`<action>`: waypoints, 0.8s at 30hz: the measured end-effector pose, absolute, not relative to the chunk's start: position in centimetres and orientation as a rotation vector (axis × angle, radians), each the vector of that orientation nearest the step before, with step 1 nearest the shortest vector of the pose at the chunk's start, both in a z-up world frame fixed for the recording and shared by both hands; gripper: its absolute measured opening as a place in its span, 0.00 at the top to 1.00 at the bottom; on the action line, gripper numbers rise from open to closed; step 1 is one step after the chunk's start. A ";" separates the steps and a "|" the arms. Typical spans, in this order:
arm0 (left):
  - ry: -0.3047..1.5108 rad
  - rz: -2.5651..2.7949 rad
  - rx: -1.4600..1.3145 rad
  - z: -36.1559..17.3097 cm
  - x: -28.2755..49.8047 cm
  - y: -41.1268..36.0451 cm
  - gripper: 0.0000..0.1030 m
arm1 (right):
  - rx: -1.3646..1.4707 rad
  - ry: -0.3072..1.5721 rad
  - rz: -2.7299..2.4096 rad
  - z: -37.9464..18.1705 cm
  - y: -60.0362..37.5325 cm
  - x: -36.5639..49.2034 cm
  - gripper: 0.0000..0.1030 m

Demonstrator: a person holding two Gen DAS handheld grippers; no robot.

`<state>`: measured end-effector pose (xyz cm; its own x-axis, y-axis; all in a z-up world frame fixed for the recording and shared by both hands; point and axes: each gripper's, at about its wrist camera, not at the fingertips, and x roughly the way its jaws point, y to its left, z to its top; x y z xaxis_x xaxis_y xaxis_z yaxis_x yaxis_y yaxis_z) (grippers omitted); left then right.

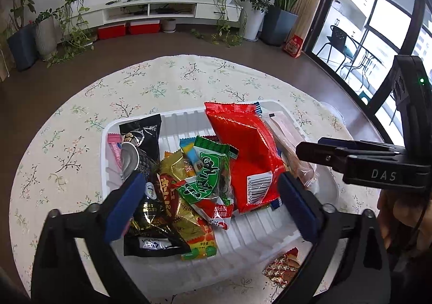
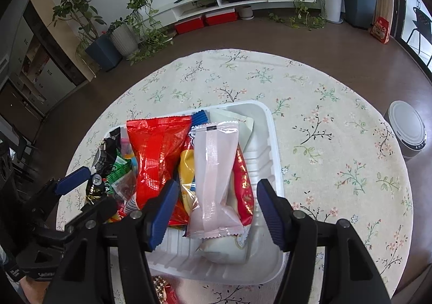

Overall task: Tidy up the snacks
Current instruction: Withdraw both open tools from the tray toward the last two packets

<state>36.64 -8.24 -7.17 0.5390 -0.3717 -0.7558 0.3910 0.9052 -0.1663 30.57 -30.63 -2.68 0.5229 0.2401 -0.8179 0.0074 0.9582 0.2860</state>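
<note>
- A white ribbed plastic tray (image 1: pixel 186 274) sits on a round table (image 1: pixel 67 142) covered with a floral cloth; the tray holds a heap of wrapped snacks.
- Left tool (image 1: pixel 210 204): blue-padded fingers spread wide over the near left part of the tray. A green packet (image 1: pixel 213 171), a gold wrapper (image 1: pixel 172 169) and a black packet (image 1: pixel 143 142) lie in the gap; the pads press on none of them.
- A large red packet (image 1: pixel 248 150) lies across the tray's middle, barcode end toward the left wrist camera.
- Right tool (image 2: pixel 213 217): fingers parted, straddling a pale pink translucent packet (image 2: pixel 216 174) that rests on the heap in the right half of the tray. There is a gap on each side between pad and packet, so it is not gripped.
- Beside the pink packet, in the right wrist view: the red packet on its left, a red-and-gold wrapper (image 2: pixel 244 190) on its right, a white packet (image 2: pixel 224 250) below it.
- One small red-and-gold patterned snack (image 1: pixel 282 267) lies on the cloth just outside the tray's near edge.
- A hand (image 1: pixel 405 220) holds the right tool at the edge of the left wrist view.
</note>
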 end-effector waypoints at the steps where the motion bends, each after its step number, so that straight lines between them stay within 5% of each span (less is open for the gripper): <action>1: 0.890 -0.453 0.022 -7.0 36.4 -8.2 0.01 | 0.275 1.006 0.143 -2.4 -30.8 30.3 0.36; 24: 0.836 -0.448 0.067 -4.8 27.2 -7.5 0.00 | 0.294 0.960 0.240 0.0 -31.2 19.7 0.28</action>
